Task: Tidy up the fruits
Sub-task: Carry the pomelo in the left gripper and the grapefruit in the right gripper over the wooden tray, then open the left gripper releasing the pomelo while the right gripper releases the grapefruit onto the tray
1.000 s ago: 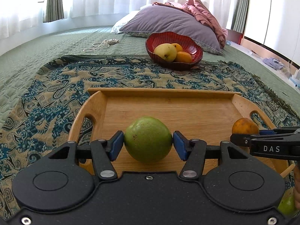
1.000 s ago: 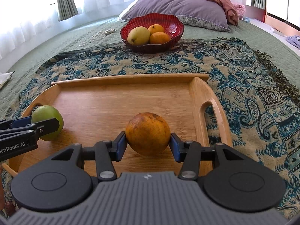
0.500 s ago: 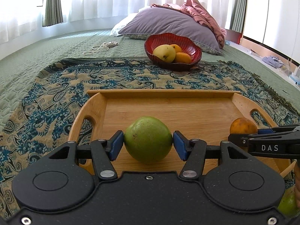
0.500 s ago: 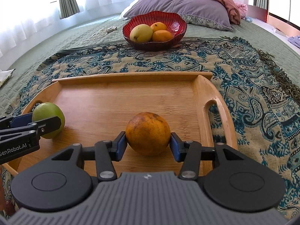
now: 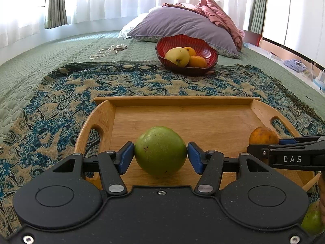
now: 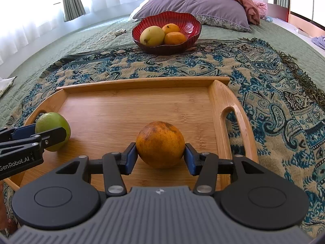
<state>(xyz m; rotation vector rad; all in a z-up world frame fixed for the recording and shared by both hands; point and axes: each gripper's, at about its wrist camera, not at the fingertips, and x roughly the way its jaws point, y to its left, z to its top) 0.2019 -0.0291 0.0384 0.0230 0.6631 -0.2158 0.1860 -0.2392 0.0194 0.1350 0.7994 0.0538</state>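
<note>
Left gripper (image 5: 160, 157) clamps green fruit (image 5: 160, 151) at widest girth, lower centre of frame, over wooden tray (image 5: 182, 101). Right gripper (image 6: 160, 156) clasps orange (image 6: 160, 144) likewise. Both likely firm, smooth, roll-prone. Red bowl (image 6: 189, 20) beyond, on bed.

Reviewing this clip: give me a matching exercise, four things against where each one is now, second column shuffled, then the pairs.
Things:
1. green fruit
2. orange
3. yellow fruit
4. tray

Places:
A. in the red bowl
B. between the left gripper's pads
C. on the patterned cloth
D. between the right gripper's pads

Pairs: 1-B, 2-D, 3-A, 4-C
</note>
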